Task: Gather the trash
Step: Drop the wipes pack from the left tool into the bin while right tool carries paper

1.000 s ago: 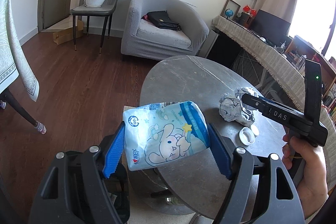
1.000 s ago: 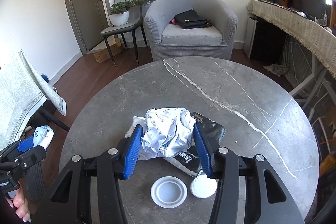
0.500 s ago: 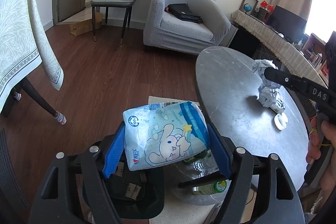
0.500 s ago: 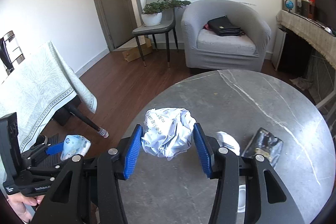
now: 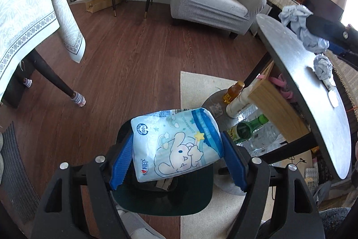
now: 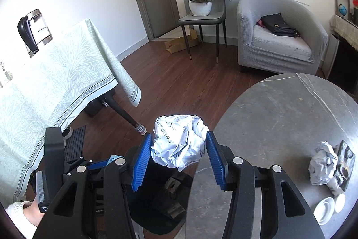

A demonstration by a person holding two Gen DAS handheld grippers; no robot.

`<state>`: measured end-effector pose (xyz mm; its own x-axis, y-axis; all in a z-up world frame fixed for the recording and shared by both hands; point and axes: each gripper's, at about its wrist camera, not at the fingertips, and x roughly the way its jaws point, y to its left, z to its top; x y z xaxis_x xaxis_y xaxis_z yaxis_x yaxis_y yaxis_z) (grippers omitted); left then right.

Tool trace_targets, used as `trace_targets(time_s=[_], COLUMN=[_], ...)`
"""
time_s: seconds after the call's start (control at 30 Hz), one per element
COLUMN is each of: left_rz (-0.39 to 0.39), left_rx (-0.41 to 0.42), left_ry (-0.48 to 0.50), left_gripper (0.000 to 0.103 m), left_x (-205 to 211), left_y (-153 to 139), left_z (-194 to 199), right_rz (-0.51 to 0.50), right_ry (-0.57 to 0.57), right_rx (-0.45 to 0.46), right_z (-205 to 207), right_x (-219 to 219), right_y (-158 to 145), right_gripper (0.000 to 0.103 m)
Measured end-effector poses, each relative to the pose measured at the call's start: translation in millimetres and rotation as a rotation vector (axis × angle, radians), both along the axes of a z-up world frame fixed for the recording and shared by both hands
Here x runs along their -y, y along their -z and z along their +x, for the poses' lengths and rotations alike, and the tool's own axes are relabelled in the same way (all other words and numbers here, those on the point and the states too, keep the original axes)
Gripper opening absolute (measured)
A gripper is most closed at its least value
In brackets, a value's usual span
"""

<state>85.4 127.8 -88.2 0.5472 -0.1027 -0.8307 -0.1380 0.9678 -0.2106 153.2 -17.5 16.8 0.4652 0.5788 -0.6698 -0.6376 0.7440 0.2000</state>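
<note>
My left gripper (image 5: 176,164) is shut on a blue and white tissue packet (image 5: 176,145) with a cartoon rabbit, held right above the dark green trash bin (image 5: 163,198) on the floor. My right gripper (image 6: 179,159) is shut on a crumpled white paper ball (image 6: 179,140), held past the edge of the round grey table (image 6: 279,127), above the bin (image 6: 154,212). That ball also shows in the left wrist view (image 5: 297,21). Another crumpled paper (image 6: 323,162), a dark wrapper (image 6: 345,160) and white lids (image 6: 325,209) lie on the table.
Bottles (image 5: 246,127) and a wooden box (image 5: 277,109) sit under the round table. A table with a green cloth (image 6: 49,93) stands at the left. A grey armchair (image 6: 282,37) and a chair with a plant (image 6: 203,15) stand at the back.
Both grippers moved left off the round table with their loads. The left one now hangs over the bin; the right one has come to the table edge above the bin.
</note>
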Motion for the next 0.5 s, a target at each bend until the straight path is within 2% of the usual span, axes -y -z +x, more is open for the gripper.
trace_targets(time_s=[0.27,0.5], left_rz=[0.012,0.059], left_rx=[-0.135,-0.206], left_ry=[0.028,0.066], left_gripper=[0.077,0.077], left_x=[-11,-18], left_y=[44,66], left_z=[-4,-13], right_rz=[-0.032,-0.071], right_ry=[-0.066,-0.101], right_rx=[-0.027,-0.054], right_z=[-9,-13], right_x=[-34,-58], right_y=[12,26], right_gripper=[0.05,0.05])
